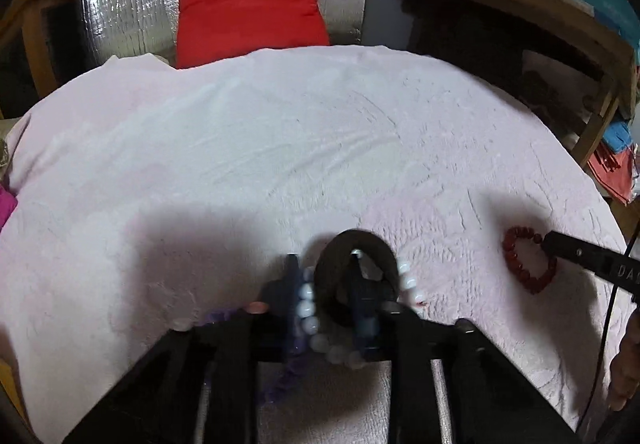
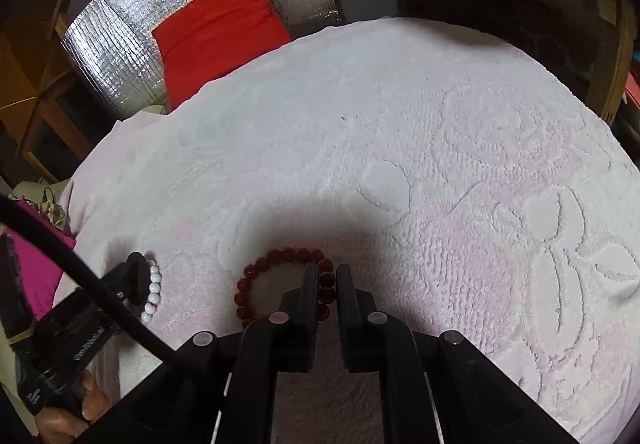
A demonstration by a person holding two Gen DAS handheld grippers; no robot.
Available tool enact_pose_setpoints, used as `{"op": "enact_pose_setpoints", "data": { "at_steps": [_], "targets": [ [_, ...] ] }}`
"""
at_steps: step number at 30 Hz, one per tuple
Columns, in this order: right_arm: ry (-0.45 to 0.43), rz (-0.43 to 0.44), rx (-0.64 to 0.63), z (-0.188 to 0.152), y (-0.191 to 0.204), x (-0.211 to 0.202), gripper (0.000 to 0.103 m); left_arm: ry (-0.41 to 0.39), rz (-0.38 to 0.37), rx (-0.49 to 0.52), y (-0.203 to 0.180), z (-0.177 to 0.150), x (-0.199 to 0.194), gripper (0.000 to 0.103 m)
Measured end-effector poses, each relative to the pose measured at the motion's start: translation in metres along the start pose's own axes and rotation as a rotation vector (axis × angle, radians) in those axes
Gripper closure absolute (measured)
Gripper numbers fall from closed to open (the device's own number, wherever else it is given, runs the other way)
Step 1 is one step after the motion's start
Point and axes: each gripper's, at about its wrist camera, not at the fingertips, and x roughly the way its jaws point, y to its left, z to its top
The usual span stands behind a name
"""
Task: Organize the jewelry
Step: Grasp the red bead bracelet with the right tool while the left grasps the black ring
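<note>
Low centre of the right wrist view, the right tongs (image 2: 327, 286) pinch the red bead bracelet (image 2: 280, 284); the left tongs (image 1: 322, 292) pinch the white bead bracelet (image 1: 310, 318) and dark ring (image 1: 352, 276). Light, floppy, slippery strands: grip across several beads.

Your left gripper (image 1: 324, 284) points steeply down, its jaws drawn close together with a white bead bracelet (image 1: 310, 318) and a black ring (image 1: 340, 268) caught between them. Your right gripper (image 2: 327, 284) also angles down, its jaws clamped on a red bead bracelet (image 2: 280, 282).
</note>
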Motion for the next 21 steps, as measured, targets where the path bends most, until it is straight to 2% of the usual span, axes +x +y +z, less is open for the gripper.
{"op": "enact_pose_setpoints", "data": {
  "at_steps": [4,5,13,16,21],
  "targets": [
    [-0.016,0.014,0.004,0.001,-0.003,-0.008,0.094,-0.035,-0.022,0.011,-0.007,-0.002,-0.014,0.090],
    [-0.022,0.030,0.007,0.002,-0.003,-0.010,0.094,-0.040,-0.022,0.011,-0.007,-0.003,-0.019,0.093],
    [-0.073,0.163,0.036,0.007,-0.005,-0.039,0.094,-0.108,-0.085,-0.030,0.003,-0.008,-0.069,0.093],
    [-0.058,0.221,0.061,0.005,-0.010,-0.046,0.094,-0.101,-0.103,-0.024,0.007,-0.020,-0.086,0.093],
    [-0.043,0.266,0.051,-0.002,-0.009,-0.060,0.094,-0.053,-0.119,0.010,0.012,-0.041,-0.097,0.093]
  ]
}}
